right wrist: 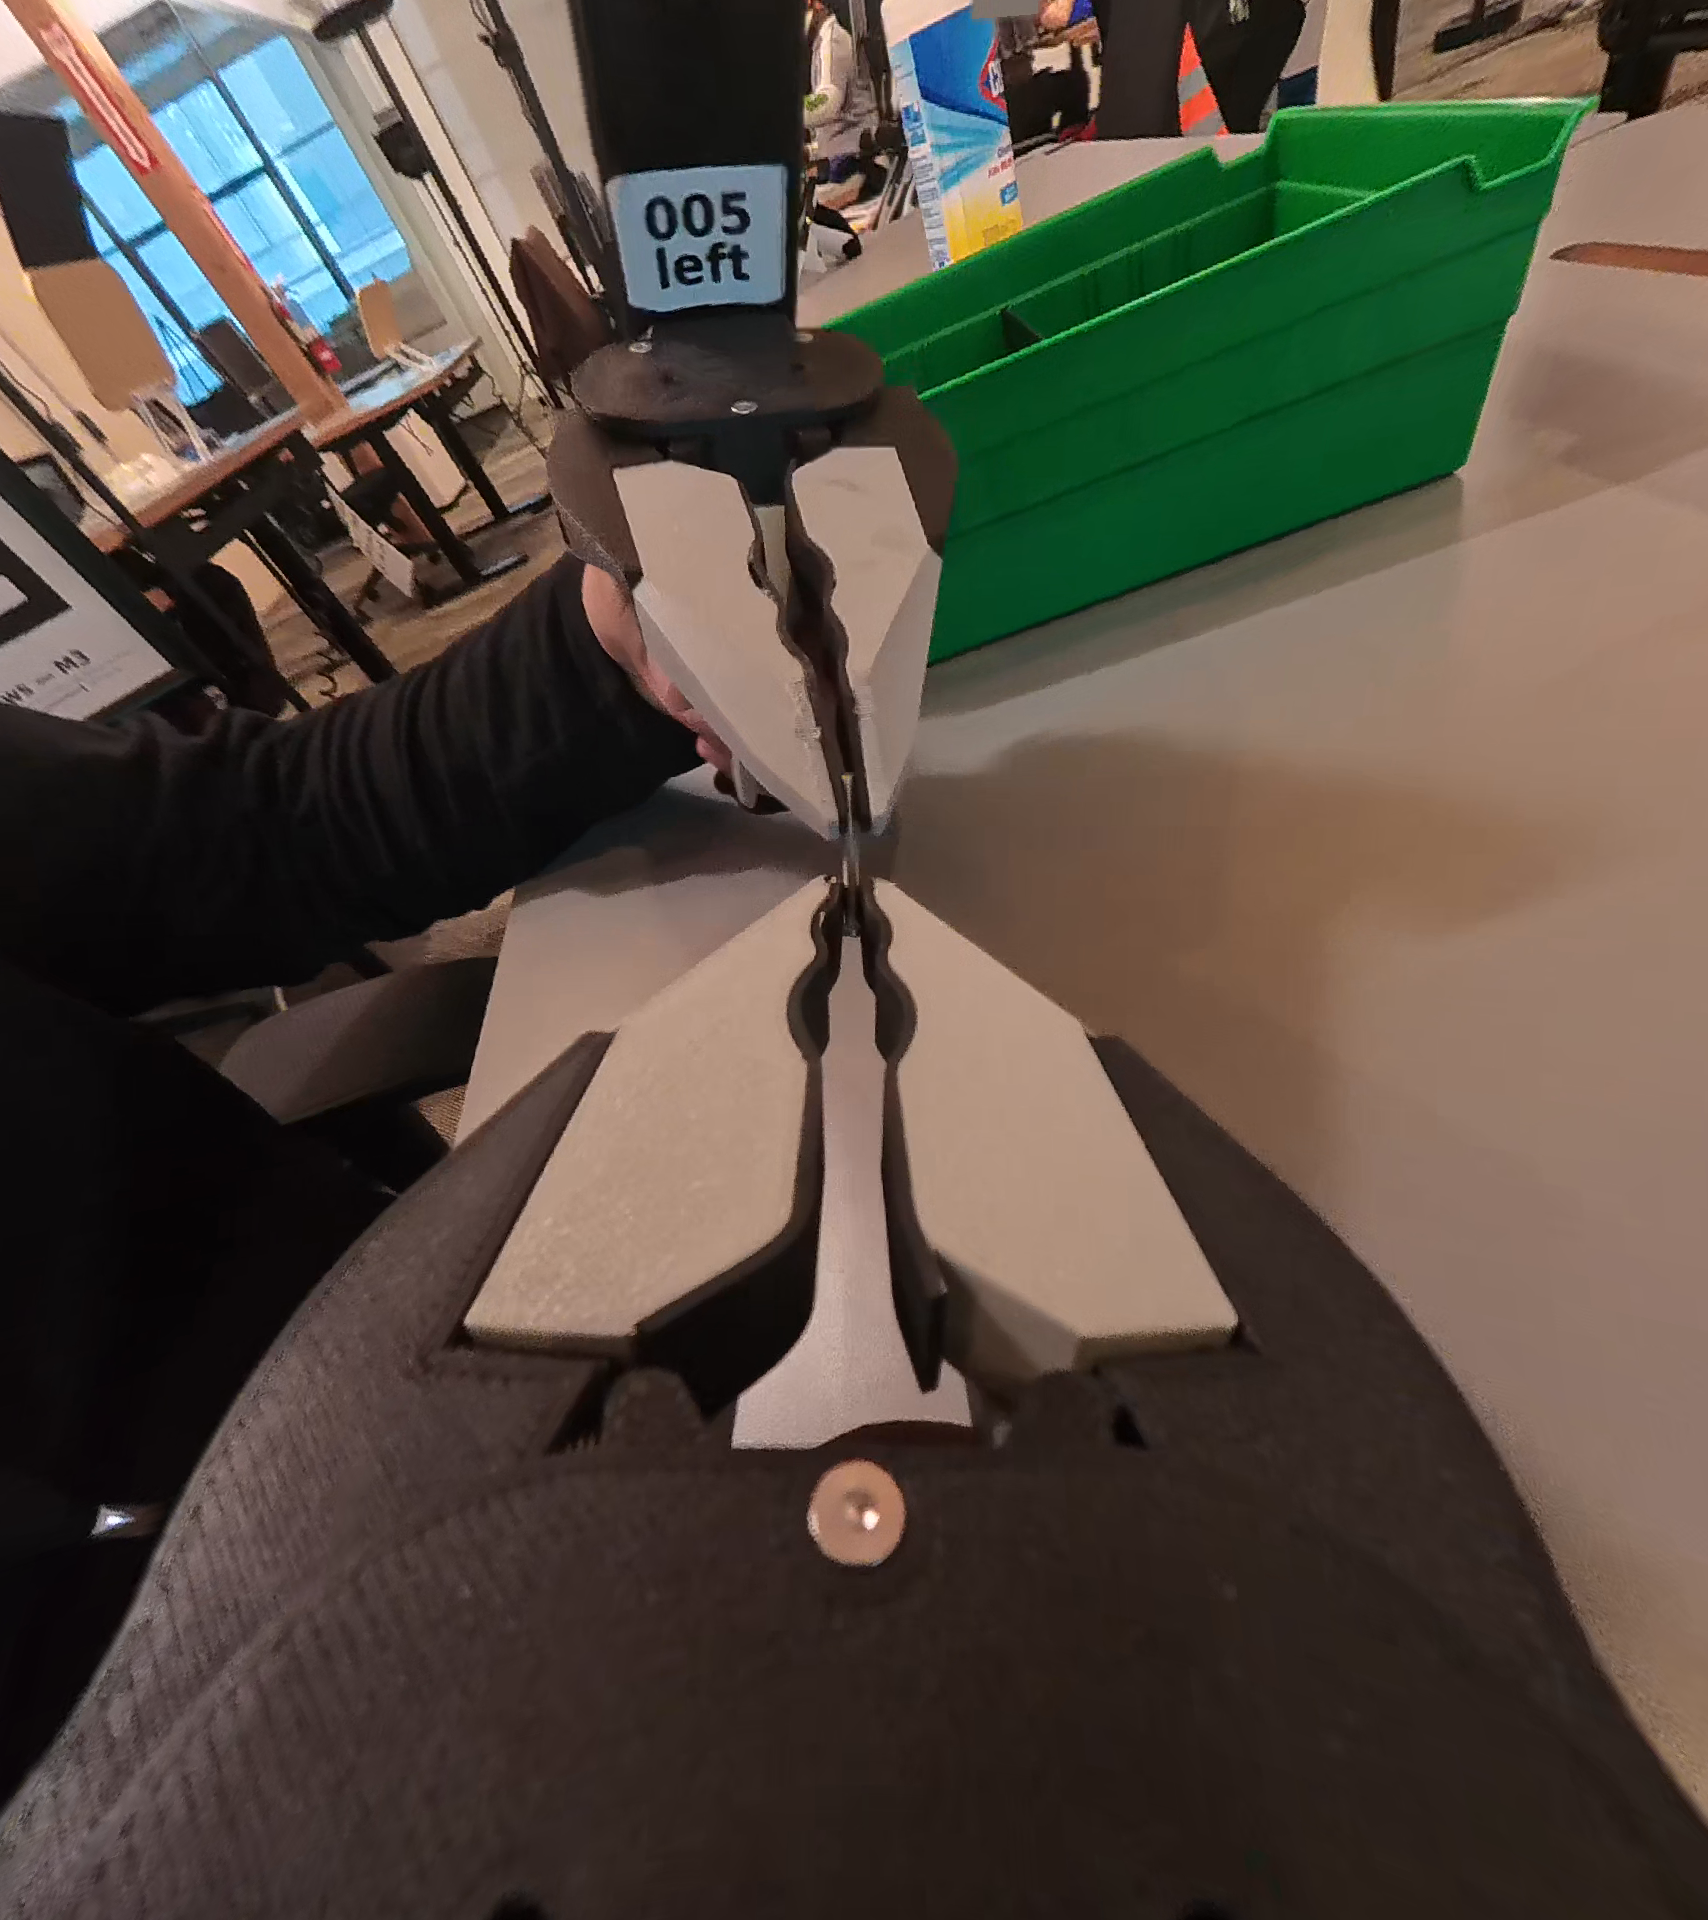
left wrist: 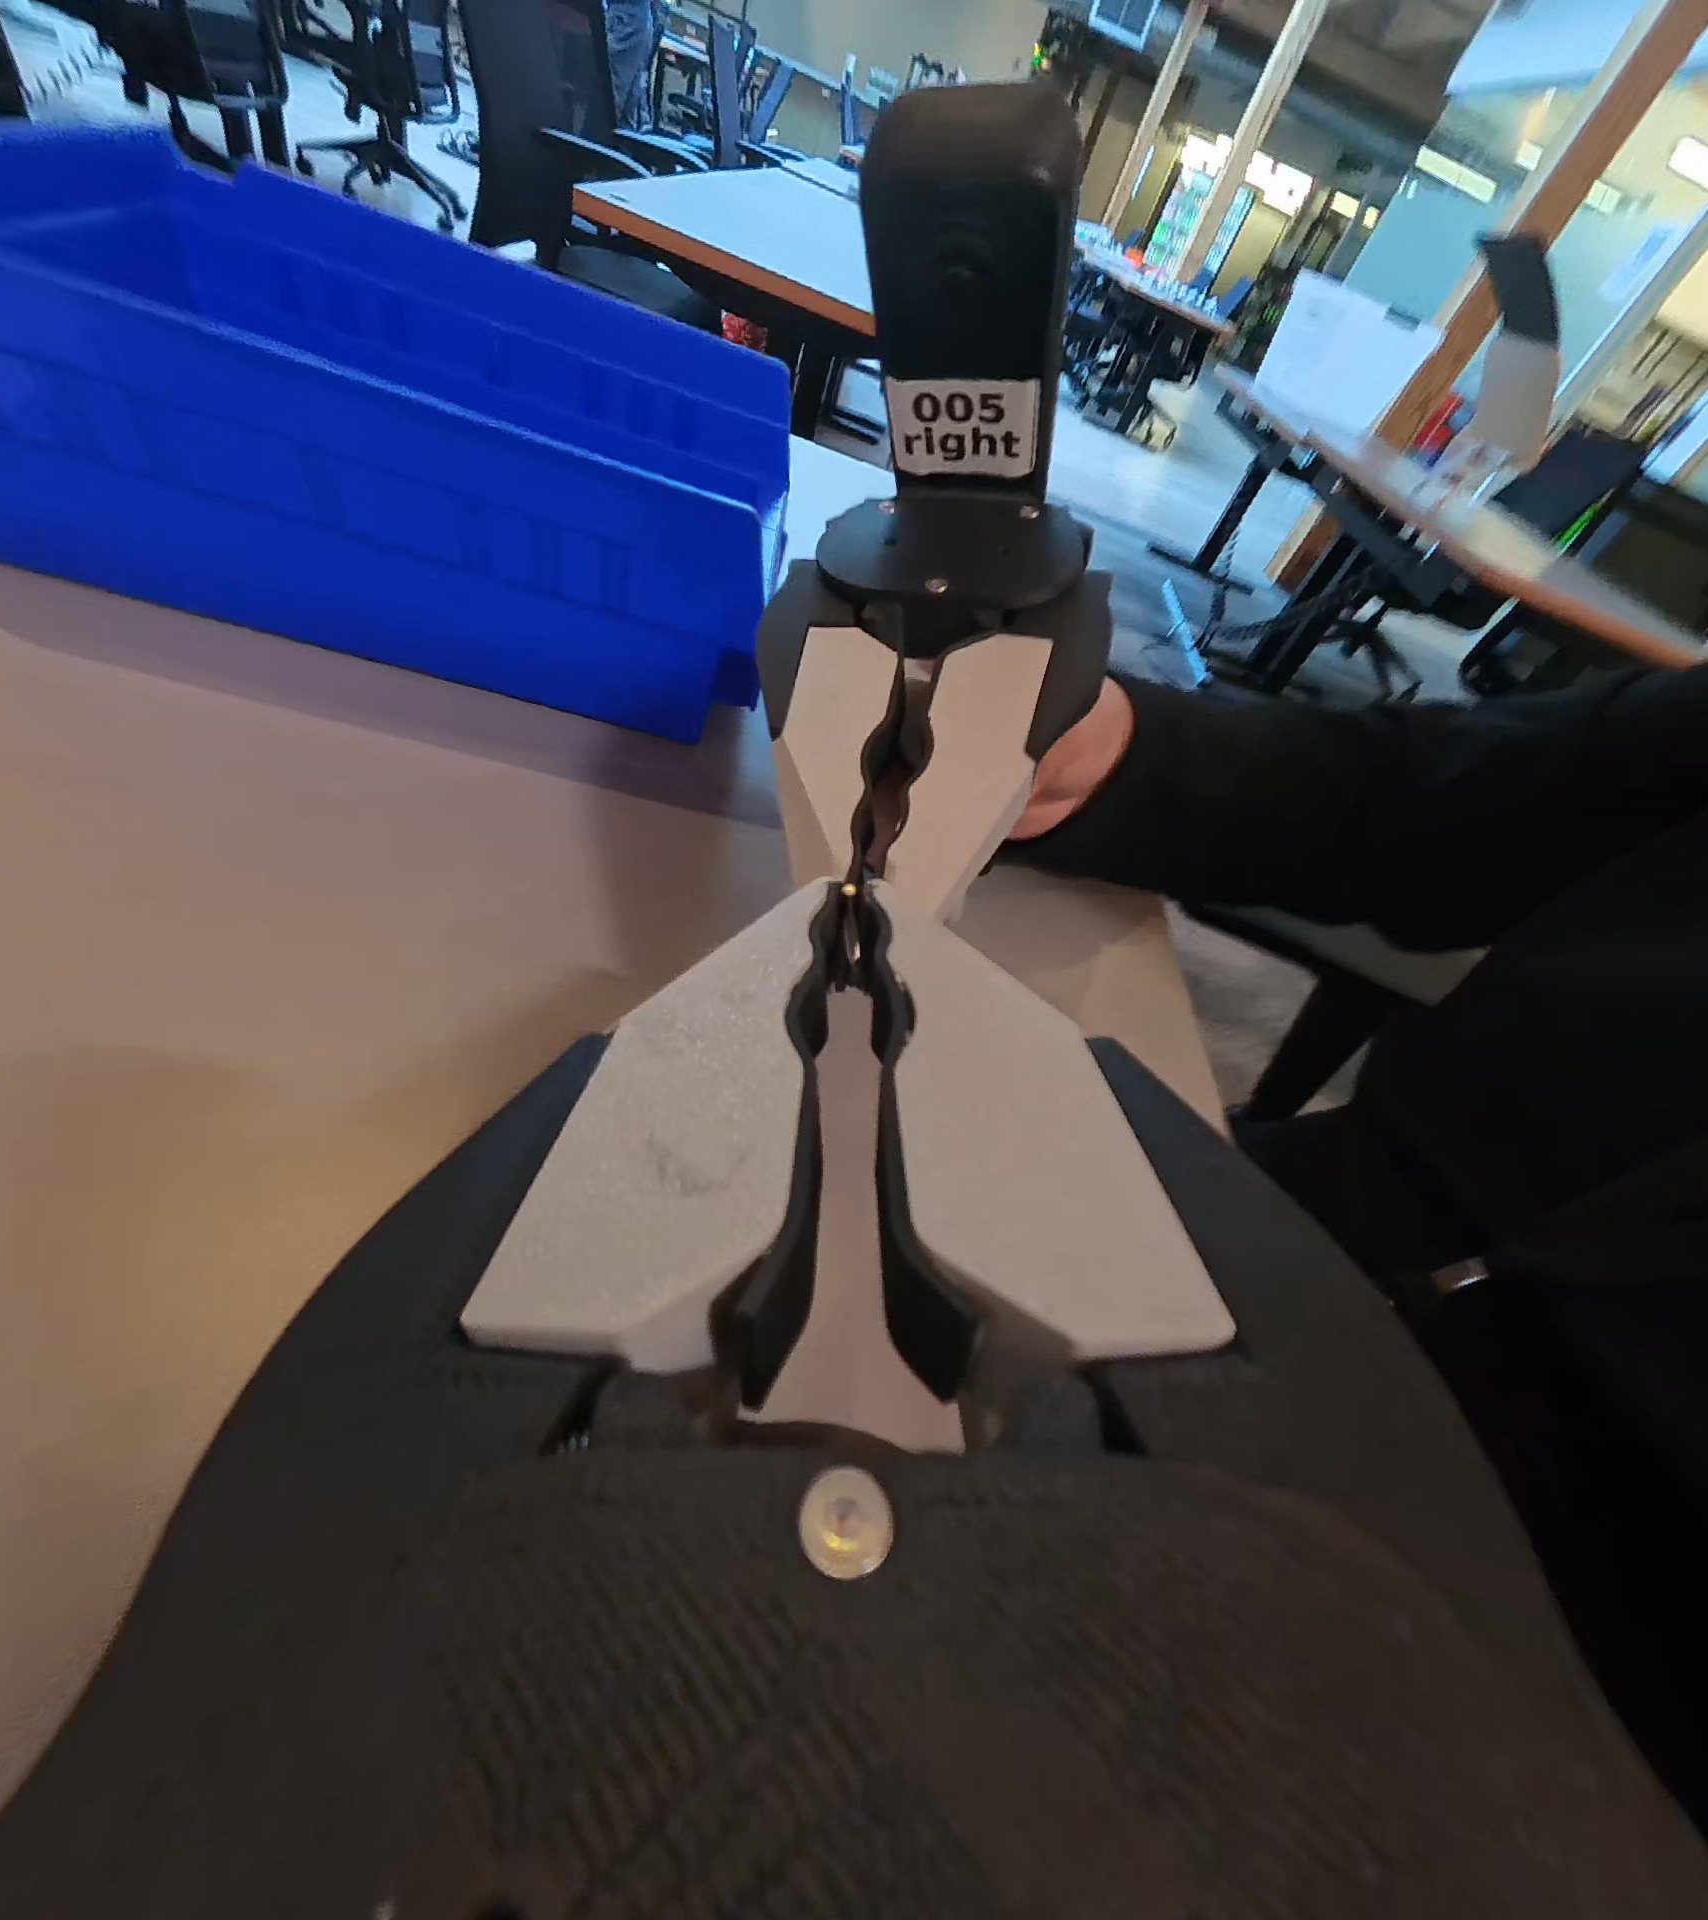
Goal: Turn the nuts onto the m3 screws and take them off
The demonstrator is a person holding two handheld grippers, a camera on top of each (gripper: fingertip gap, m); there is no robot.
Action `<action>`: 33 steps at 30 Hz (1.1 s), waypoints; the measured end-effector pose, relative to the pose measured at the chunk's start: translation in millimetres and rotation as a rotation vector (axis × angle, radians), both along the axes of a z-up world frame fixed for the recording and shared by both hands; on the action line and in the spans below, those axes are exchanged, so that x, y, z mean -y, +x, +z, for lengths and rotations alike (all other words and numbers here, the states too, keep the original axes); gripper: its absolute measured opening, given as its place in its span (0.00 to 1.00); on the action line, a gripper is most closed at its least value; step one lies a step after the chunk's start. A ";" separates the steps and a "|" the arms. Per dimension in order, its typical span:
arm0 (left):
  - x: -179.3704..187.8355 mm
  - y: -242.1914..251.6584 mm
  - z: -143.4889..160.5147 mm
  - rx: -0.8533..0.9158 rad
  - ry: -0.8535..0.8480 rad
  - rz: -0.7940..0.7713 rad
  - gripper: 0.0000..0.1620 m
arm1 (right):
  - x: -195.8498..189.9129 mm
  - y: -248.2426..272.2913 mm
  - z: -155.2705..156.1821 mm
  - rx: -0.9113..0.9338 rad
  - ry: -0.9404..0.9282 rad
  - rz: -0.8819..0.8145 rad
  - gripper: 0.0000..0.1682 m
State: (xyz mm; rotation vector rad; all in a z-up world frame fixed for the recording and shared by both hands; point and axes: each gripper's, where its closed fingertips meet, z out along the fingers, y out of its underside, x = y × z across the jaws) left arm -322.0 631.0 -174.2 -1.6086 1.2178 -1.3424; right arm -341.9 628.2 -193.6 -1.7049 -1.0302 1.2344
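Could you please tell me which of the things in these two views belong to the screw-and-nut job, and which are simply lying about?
Part of the job:
- left claw, shut on a small metal part
- right claw, shut on the other end
- the screw bridging the two tips; the nut is too small to make out

Just lying about:
- blue bin
- green bin
- cleaning-product box
- table beneath

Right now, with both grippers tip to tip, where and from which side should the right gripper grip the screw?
Grip the screw at its near end, straight on and opposite the left gripper. The thin shaft bridges the gap between the two tips, in line with the right gripper, so the pads close across it. Which end carries the nut is too small to tell.
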 end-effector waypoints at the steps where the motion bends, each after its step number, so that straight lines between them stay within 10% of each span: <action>1: -0.8 -0.2 -0.3 0.003 -0.026 0.002 0.00 | -0.1 -0.4 0.0 -0.007 -0.017 0.003 0.00; 33: -2.7 -2.1 -0.8 -0.002 -0.049 0.011 0.00 | -3.0 -0.7 0.5 -0.004 -0.001 -0.015 0.00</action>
